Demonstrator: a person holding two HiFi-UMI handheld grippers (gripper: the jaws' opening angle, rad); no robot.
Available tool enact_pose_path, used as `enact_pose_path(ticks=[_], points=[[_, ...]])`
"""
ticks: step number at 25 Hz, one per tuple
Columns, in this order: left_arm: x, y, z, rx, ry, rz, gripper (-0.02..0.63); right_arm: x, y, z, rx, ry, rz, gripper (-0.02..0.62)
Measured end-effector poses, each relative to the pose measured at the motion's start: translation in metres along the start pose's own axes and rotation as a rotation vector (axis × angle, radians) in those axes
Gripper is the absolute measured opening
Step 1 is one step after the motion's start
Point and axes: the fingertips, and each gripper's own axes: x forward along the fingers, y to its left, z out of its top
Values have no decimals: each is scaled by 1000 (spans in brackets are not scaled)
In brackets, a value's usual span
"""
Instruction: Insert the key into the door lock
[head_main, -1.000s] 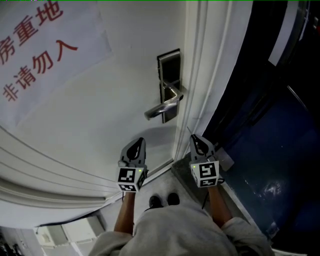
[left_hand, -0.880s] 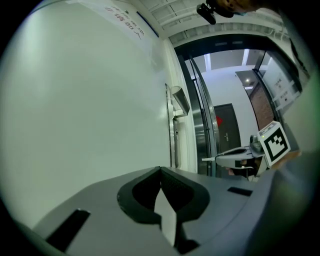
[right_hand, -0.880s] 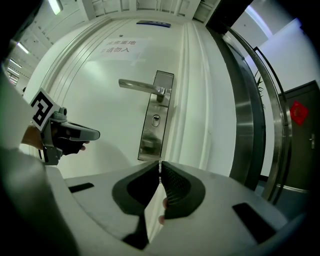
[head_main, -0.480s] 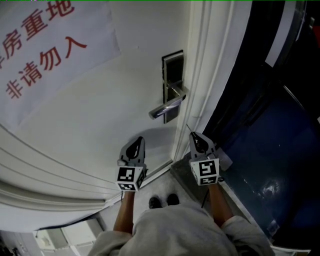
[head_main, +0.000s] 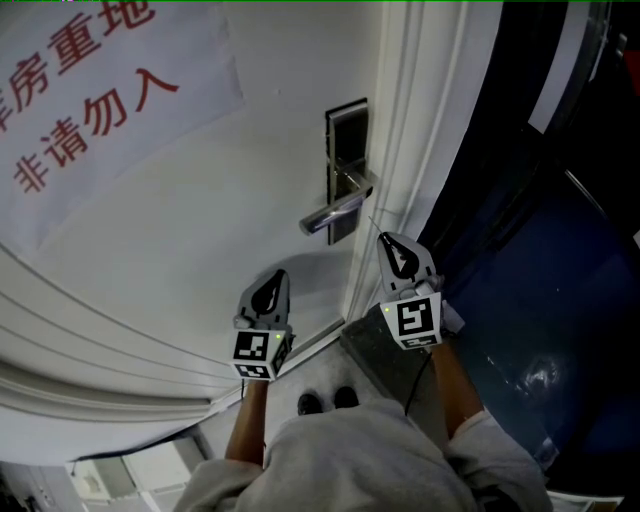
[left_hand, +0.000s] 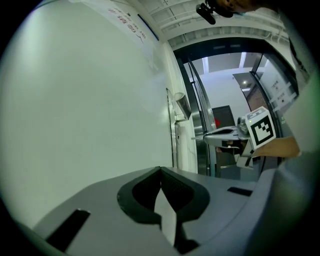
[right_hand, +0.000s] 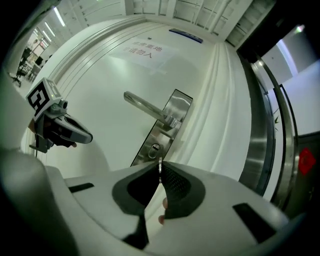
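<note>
right hand-held gripper (head_main: 392, 246) has moved up along the door edge over the last second and is now closer to the handle (head_main: 335, 212). It also rolled, so its marker cube (head_main: 417, 319) sits tilted. key (right_hand: 159, 166) tip is now nearer the lock plate (head_main: 344, 170).

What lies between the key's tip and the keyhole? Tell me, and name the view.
Nothing: in the right gripper view the key, pinched in the right gripper, points at the keyhole with only bare lock plate between.
</note>
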Motion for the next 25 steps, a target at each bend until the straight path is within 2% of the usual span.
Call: enact_pose_path(ticks=[3,7,16,19,25], points=[[-1,1,0,1,-1,2,18,6,-1,10,-137,-5,0,29],[-2,1,1,2,-2,3,18,12,6,16,-391,5,2,29],[1,-1,-2,-3,0,3,18,24,20,10,-838,9,-2,29],[2,-2,-2,-5,-1,2,18,27,20,10,-891,3,3,29],[2,1,-3,-4,-1,9,18,32,21,11,-891,-5,20,29]])
